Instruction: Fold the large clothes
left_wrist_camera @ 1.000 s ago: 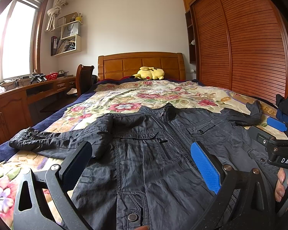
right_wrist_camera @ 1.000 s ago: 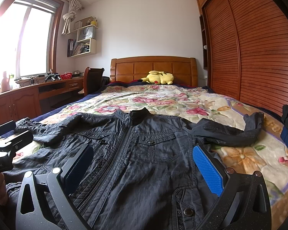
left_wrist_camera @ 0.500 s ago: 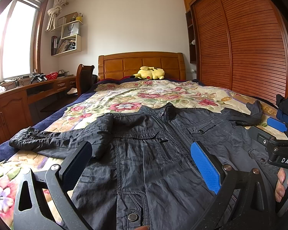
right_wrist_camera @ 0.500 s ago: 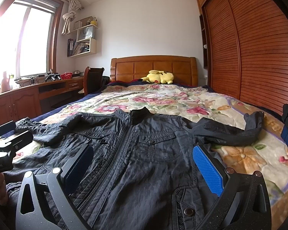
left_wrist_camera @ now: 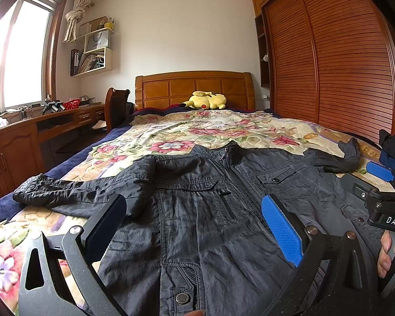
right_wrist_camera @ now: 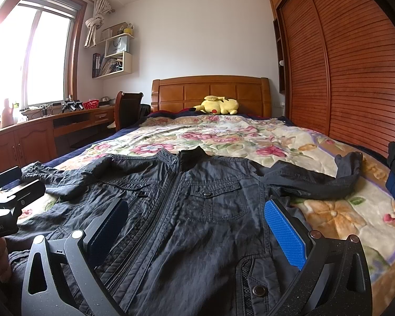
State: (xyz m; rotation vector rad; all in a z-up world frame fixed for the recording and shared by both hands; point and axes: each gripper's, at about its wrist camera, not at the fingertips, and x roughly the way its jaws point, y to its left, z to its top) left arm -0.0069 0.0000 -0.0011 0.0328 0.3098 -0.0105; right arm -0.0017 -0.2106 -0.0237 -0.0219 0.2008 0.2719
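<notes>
"DAS" is reading white on the right gripper [left_wrist_camera: 381, 181] body in the left wrist view; "Robot.AI" is showing partly on the left gripper [right_wrist_camera: 10, 184] in the right wrist view. The dark jacket [left_wrist_camera: 210, 210] is lying zipped, front up, sleeves spread, on the floral bedspread [left_wrist_camera: 210, 129]. The wooden headboard [left_wrist_camera: 194, 87] is backing a yellow plush [left_wrist_camera: 205, 100]; the louvred wardrobe [left_wrist_camera: 342, 60] is standing right. Both grippers are hovering wide open over the jacket hem, gripping nothing.

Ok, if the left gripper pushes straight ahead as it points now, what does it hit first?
Most likely the dark jacket: the open left gripper hovers low over its front panel, near the chest pocket zipper. Depth is unclear, but nothing else lies between.
</notes>
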